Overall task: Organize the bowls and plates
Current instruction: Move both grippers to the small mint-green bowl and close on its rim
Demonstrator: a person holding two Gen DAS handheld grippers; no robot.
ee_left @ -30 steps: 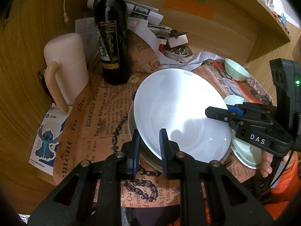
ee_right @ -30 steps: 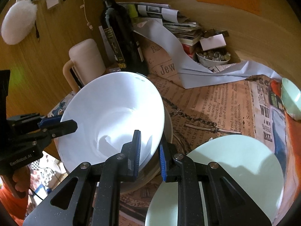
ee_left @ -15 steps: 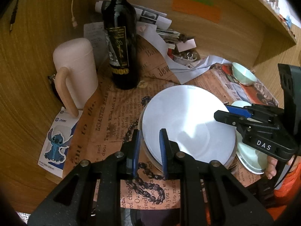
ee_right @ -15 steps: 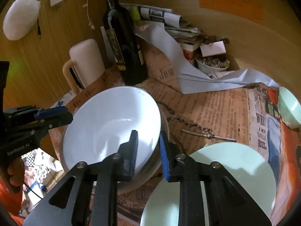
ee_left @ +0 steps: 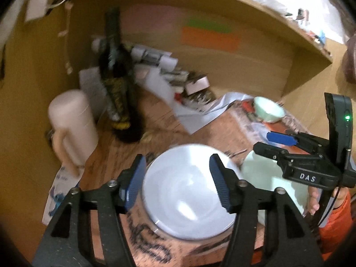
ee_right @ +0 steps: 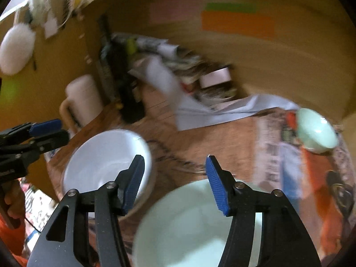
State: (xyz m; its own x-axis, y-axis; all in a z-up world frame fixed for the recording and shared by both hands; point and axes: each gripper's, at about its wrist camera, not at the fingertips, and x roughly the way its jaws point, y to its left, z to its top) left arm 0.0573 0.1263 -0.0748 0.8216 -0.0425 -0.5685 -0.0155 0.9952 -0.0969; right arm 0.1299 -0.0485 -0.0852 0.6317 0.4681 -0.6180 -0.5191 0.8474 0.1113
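- Left gripper (ee_left: 176, 179): my jaws are opening, nothing between the pads; the white bowl (ee_left: 189, 191) lies below and beyond them, untouched.
- Right gripper (ee_right: 174, 183): jaws also opening, empty; the blue pads stand clear above the mint plate (ee_right: 195, 224).
- In the left wrist view the right gripper (ee_left: 276, 143) shows at 3 o'clock, pads apart, nothing in them.
- White bowl sits mouth up on a darker dish whose rim (ee_left: 164, 233) peeks out at about 7 o'clock; so I read the stacking as done and this step as letting go and backing off.
- To do it well: I'd let both pairs of pads spread fully before pulling back, go straight up and back from the rim, avoid dragging a pad across the lip so the bowl doesn't tip or slide on the dish under it.
- Mint plate lies flat on the newsprint mat (ee_right: 233, 142), just beside the white bowl at its 4 o'clock in the right wrist view; likely the next pick.
- Small mint bowl (ee_right: 317, 130) sits at 2 o'clock, well apart, mouth tilted toward the camera.
- Orientation: white bowl is round, no long axis; opening faces up, near level as far as the blur allows.
- Hazards: wine bottle (ee_left: 119, 89) at 11 o'clock and pink mug (ee_left: 72, 131) at 9 o'clock stand near the left side; I'd keep the retreat away from them.
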